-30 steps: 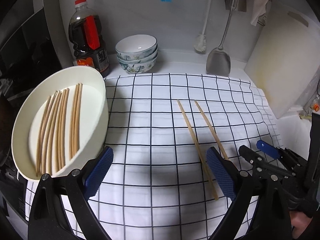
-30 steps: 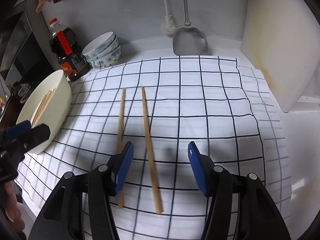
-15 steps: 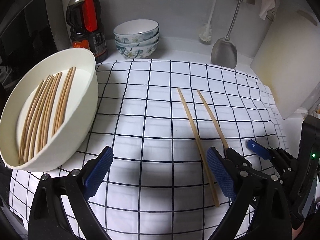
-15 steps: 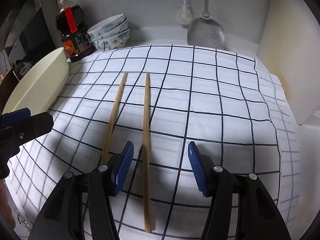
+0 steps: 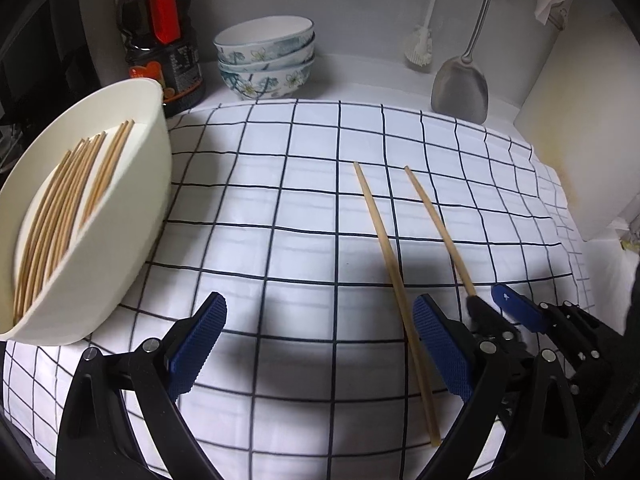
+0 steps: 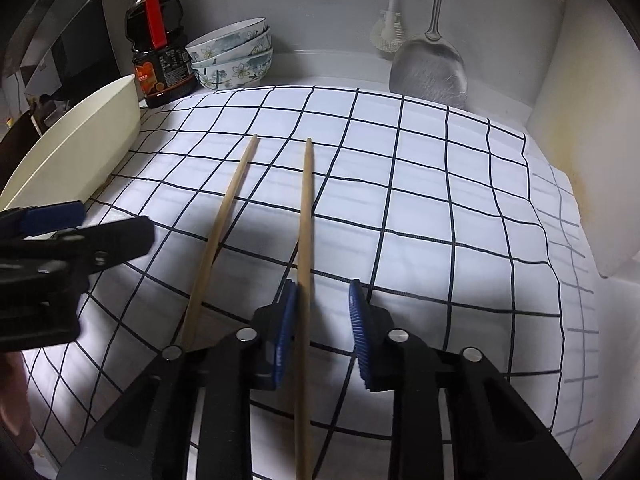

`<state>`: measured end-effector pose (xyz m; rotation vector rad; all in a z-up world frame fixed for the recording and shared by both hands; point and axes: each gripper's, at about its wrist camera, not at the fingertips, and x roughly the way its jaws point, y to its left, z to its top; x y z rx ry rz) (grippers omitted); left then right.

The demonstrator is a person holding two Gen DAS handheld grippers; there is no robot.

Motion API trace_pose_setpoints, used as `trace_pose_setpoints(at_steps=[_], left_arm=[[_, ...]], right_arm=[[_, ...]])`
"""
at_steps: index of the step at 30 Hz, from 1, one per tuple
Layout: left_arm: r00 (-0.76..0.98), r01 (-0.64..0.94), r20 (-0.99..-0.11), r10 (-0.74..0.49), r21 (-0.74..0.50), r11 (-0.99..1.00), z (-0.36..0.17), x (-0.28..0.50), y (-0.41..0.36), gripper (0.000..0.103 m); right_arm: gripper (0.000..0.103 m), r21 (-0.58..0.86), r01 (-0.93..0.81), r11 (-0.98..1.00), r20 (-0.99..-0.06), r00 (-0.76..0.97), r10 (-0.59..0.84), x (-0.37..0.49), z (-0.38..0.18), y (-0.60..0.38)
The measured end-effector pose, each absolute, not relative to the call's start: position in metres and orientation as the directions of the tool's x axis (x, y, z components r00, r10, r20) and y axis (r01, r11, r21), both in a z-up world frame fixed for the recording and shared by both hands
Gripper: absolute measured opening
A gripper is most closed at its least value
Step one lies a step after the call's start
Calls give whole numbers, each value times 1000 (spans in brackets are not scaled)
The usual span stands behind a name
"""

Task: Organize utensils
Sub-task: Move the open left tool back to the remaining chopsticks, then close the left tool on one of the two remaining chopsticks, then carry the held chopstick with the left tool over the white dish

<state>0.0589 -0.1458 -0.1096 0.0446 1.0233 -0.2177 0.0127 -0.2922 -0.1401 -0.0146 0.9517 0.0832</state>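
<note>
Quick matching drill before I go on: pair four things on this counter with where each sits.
Things:
1. metal spatula
2. stacked bowls
3. bundle of chopsticks
4. right-hand loose chopstick

Places:
A. between the closing right gripper jaws
B. inside the white oval dish
C. leaning on the back wall
D. beside the dark sauce bottle

Pairs: 1-C, 2-D, 3-B, 4-A
</note>
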Motion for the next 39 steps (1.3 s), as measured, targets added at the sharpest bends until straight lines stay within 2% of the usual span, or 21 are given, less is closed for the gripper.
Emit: trace_pose_setpoints(at_steps=[3,14,22,25,26,27,39], left_arm=[[490,203,-859,-150,-54,978,-118,63,-154,93],[457,193,-880,-133,-48,980,-136,69,-173,90],[473,249,-872,-121,0,969,-135,61,-188,60],[481,271,-866,-137,-1,962,-133,57,-192,34],[481,283,-866,-140,1,959,-132,56,-194,20],[479,293,-866,-141,6,956,-132,54,-195,9],[434,326,-881,-189,-42,944,-111,44,-175,7]], right_arm=[[8,40,-56,998,-813,578,65,13,-140,-301],[7,50,-29,998,-812,582,57,10,-140,-318],[6,59,-1,998,-810,584,48,8,-141,-325],[6,60,9,998,-809,586,43,8,-140,-325],[6,61,14,998,-809,586,41,8,-141,-324],[6,61,18,998,-809,586,39,6,-140,-325],[6,148,64,987,-801,593,81,-5,-123,-320]])
